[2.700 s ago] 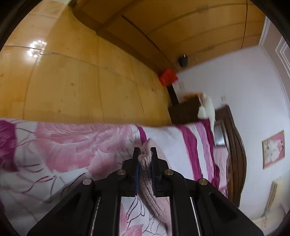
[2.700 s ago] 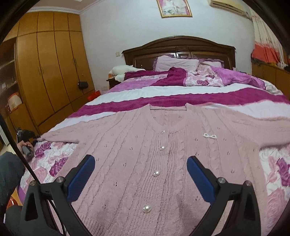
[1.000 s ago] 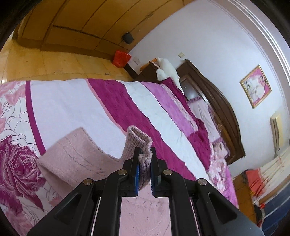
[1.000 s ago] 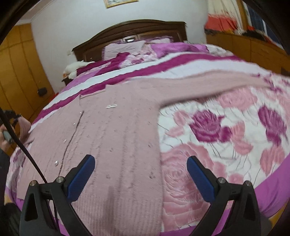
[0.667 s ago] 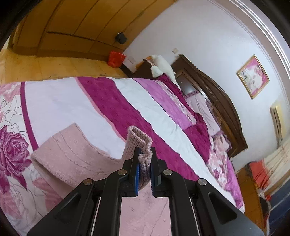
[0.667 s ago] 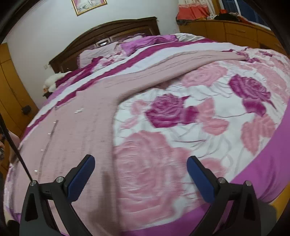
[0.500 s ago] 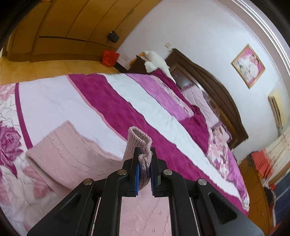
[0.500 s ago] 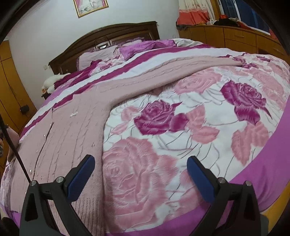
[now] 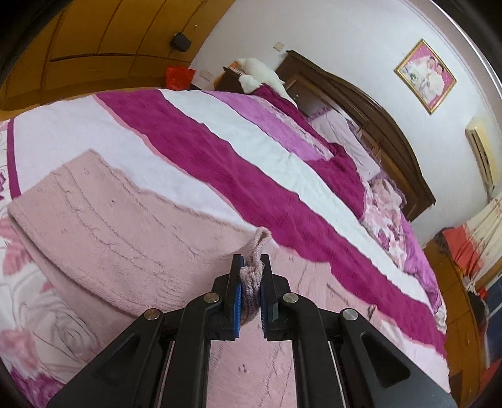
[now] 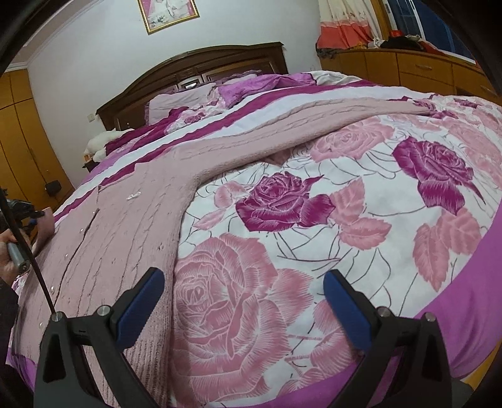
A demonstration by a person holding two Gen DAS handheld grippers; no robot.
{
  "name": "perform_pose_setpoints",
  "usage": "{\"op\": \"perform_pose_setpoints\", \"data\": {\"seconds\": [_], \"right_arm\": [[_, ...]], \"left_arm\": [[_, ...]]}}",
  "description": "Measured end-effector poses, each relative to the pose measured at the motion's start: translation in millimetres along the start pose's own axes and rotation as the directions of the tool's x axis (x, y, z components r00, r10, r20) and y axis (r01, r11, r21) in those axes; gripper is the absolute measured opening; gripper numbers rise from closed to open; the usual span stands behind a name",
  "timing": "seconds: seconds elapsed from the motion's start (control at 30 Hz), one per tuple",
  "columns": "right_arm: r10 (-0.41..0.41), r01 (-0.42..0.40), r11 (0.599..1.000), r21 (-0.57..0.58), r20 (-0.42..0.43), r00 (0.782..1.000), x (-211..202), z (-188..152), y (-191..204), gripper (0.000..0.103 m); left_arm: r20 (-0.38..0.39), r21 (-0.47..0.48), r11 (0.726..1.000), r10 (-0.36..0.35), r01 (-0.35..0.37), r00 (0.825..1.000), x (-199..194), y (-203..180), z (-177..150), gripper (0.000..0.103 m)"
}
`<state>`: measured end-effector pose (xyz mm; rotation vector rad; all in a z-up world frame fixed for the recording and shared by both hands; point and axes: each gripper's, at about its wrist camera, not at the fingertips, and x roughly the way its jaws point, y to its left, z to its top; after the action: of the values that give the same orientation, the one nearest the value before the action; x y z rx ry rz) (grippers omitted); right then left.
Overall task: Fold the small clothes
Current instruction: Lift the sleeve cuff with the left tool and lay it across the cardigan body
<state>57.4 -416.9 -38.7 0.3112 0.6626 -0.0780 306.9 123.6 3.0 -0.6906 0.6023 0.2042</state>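
Around the work, a dark wooden headboard (image 10: 200, 66) is standing at the far end of the bed (image 10: 408, 219), with a framed picture (image 10: 169, 14) hanging on the wall above it and rumpled purple pillows (image 10: 251, 86) lying beneath. Orange wooden wardrobes (image 9: 103, 34) are lining the wall past the bed's side, and a white soft thing (image 9: 257, 73) is sitting on a dark bedside stand. Nothing is lying on the rose-printed cover between the grippers and the garment.

The pink knitted cardigan (image 10: 135, 226) is lying spread flat on the bed, buttons up, one sleeve (image 10: 313, 120) stretching far out across the cover. The left gripper (image 9: 250, 266) is pinching the ribbed cuff of the other sleeve (image 9: 251, 276) with its jaws clamped tight on the knit, carrying it over the cardigan's body so that the sleeve is doubling back in a fold (image 9: 103, 226). The right gripper (image 10: 241, 303) is hovering with its jaws spread wide and nothing between them, over the cover beside the cardigan's side edge.

Compared with a second ago, the cuff is sitting lower in the left jaws and closer to the body of the cardigan, and the right gripper is now looking more toward the bare roses than the knit.
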Motion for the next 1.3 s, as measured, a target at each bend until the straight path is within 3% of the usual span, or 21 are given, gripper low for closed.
{"op": "perform_pose_setpoints", "data": {"seconds": [0.13, 0.37, 0.77, 0.97, 1.3], "right_arm": [[0.032, -0.032, 0.999, -0.03, 0.005, 0.999, 3, 8, 2, 0.103], [0.038, -0.028, 0.994, -0.102, 0.093, 0.995, 0, 20, 8, 0.103], [0.069, -0.067, 0.997, -0.035, 0.065, 0.995, 5, 16, -5, 0.103], [0.079, -0.078, 0.996, -0.032, 0.05, 0.996, 9, 15, -5, 0.103], [0.083, -0.081, 0.996, -0.036, 0.054, 0.995, 8, 13, -5, 0.103]], "left_arm": [[-0.007, 0.05, 0.999, 0.006, -0.006, 1.0, 3, -16, -13, 0.0], [-0.02, 0.136, 0.991, 0.008, -0.006, 1.0, 10, -46, -35, 0.0], [-0.066, 0.207, 0.977, -0.026, 0.039, 0.998, 21, -95, -80, 0.0], [-0.094, 0.298, 0.95, -0.071, 0.096, 0.993, 24, -144, -111, 0.0], [-0.143, 0.347, 0.928, -0.086, 0.132, 0.986, 30, -180, -148, 0.0]]}}
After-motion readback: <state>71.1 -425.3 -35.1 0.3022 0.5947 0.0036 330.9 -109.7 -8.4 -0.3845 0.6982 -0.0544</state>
